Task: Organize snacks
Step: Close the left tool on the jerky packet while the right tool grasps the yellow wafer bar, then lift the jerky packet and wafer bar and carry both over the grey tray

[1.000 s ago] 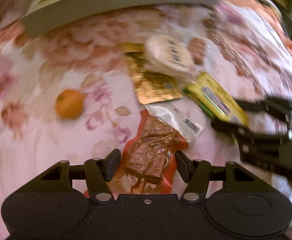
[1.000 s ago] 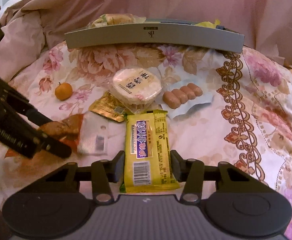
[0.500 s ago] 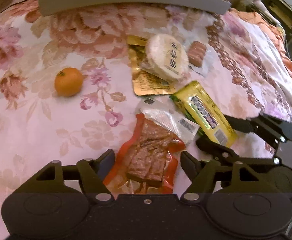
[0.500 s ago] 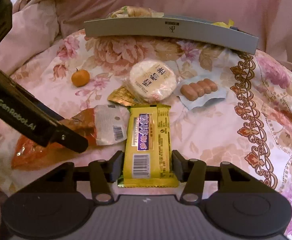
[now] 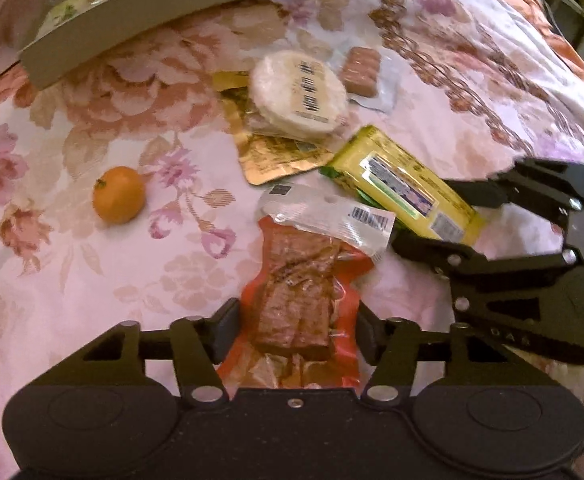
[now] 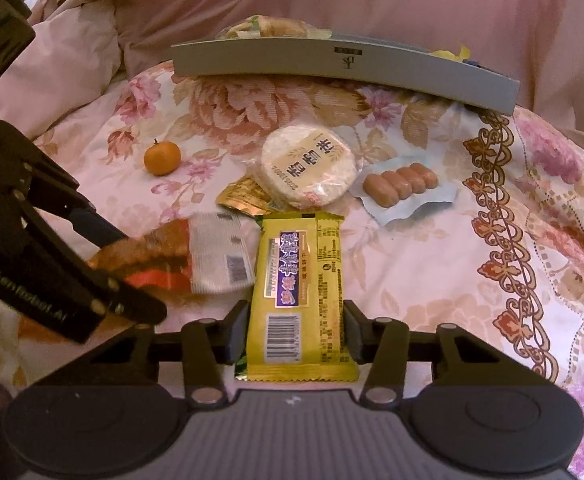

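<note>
The left tongs (image 5: 296,330), jaws just closing, are gripping the orange packet (image 5: 298,316); the right tongs (image 6: 296,330) are gripping the yellow bar (image 6: 300,296) beside it.

The floral bedspread (image 6: 432,280) lies bare to the right of the yellow biscuit bar (image 6: 302,300) and around the tangerine (image 6: 162,157), so there is open room on both flanks. The middle is crowded: the round rice cake pack (image 6: 307,166) overlaps a gold sachet (image 6: 244,198), with the sausage pack (image 6: 402,186) just beside. The grey tray (image 6: 332,64) walls off the far edge. The orange dried-meat pouch (image 5: 296,312) touches the bar.
</note>
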`<action>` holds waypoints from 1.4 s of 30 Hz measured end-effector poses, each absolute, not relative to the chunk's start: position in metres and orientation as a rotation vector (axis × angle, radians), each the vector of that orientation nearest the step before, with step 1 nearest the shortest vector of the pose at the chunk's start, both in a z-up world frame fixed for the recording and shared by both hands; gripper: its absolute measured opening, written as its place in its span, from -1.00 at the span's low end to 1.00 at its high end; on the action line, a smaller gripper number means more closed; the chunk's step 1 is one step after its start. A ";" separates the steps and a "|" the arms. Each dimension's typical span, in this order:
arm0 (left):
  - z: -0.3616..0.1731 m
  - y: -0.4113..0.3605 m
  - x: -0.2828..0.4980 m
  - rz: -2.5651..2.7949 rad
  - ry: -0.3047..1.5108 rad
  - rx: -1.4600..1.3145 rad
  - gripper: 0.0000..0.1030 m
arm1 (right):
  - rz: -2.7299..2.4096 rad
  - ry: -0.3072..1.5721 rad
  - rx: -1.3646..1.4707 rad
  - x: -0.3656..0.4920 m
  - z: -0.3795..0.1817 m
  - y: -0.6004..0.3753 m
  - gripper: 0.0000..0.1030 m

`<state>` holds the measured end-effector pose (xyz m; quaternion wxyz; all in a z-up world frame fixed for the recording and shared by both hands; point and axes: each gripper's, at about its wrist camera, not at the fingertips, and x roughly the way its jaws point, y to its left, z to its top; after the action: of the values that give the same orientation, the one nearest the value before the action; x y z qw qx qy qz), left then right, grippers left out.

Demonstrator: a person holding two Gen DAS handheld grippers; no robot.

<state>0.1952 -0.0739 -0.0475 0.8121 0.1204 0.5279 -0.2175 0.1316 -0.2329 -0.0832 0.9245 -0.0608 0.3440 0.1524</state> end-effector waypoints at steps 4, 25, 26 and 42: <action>-0.045 -0.079 0.188 -0.401 1.102 0.250 -0.03 | 0.295 0.688 -0.232 0.124 -0.081 -0.223 0.01; -0.009 -0.070 0.157 -0.310 0.933 0.018 -0.03 | 0.179 0.437 -0.576 0.089 -0.063 -0.198 0.01; -0.006 -0.070 0.157 -0.310 0.914 0.009 -0.03 | 0.173 0.422 -0.567 0.088 -0.060 -0.200 0.01; 0.044 -0.079 0.182 -0.327 0.667 -0.122 -0.03 | 0.098 0.268 -0.414 0.095 -0.018 -0.230 0.01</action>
<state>0.1819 -0.0790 0.0436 0.9300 -0.0596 0.3257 -0.1597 0.0946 -0.2298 -0.0185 0.9686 -0.2047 0.1328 0.0486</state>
